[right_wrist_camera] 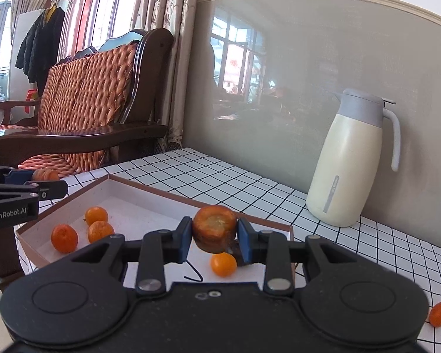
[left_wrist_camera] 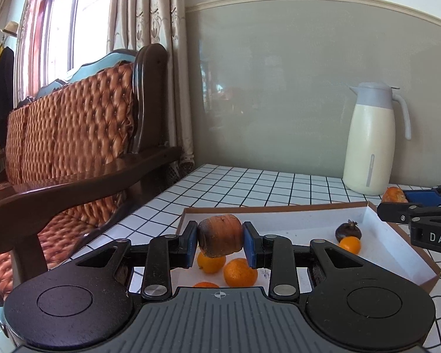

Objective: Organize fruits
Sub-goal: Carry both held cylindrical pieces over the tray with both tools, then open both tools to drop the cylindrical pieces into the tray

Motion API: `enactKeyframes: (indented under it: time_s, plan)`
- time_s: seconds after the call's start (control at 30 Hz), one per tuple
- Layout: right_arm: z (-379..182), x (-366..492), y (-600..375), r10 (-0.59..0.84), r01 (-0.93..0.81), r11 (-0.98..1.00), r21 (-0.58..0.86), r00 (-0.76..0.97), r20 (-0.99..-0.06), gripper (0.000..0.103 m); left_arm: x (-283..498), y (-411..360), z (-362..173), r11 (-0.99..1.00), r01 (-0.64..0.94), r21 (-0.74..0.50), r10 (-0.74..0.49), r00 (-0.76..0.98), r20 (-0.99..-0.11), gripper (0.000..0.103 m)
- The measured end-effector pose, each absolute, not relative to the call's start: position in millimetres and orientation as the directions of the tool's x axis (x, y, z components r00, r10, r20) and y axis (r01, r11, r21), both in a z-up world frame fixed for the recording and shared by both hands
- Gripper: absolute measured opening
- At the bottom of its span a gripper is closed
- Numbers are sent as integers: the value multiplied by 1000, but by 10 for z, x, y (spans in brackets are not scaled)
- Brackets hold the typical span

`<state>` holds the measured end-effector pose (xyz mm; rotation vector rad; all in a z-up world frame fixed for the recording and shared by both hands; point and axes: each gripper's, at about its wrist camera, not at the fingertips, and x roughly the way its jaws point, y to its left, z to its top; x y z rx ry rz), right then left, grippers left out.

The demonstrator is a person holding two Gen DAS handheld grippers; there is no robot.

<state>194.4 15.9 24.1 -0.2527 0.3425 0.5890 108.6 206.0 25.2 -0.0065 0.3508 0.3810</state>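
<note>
My left gripper (left_wrist_camera: 220, 242) is shut on a brown-orange carrot chunk (left_wrist_camera: 219, 234) and holds it above the left part of a shallow white box (left_wrist_camera: 379, 226). Small oranges (left_wrist_camera: 240, 272) and a dark round fruit (left_wrist_camera: 348, 230) lie in the box. My right gripper (right_wrist_camera: 213, 238) is shut on another orange carrot chunk (right_wrist_camera: 214, 227) above the box's right end (right_wrist_camera: 150, 203). Three oranges (right_wrist_camera: 64, 238) lie at the box's left end and one (right_wrist_camera: 223, 264) lies under my right gripper. Each gripper shows at the edge of the other's view (left_wrist_camera: 420, 214) (right_wrist_camera: 17, 188).
The box sits on a white table with a black grid (left_wrist_camera: 250, 185). A cream and grey thermos jug (right_wrist_camera: 352, 158) stands by the wall at the back right. One orange (right_wrist_camera: 439, 317) lies on the table right of the box. A wooden sofa (left_wrist_camera: 73, 135) stands left of the table.
</note>
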Motion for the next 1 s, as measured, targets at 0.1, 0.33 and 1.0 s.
enactKeyframes:
  time_s: [0.1, 0.33, 1.0]
  plan:
    - [231, 2006, 172, 496, -579, 805, -131, 777, -388, 25, 1143, 2081, 241, 929, -366, 56, 362, 869, -338, 33]
    - [220, 2224, 159, 479, -562, 818, -125, 785, -392, 25, 1420, 2203, 241, 926, -375, 55, 370, 863, -343, 33]
    - [25, 2920, 121, 443, -536, 839, -94, 773, -454, 25, 2204, 2428, 64, 926, -374, 49, 358, 831, -426, 33]
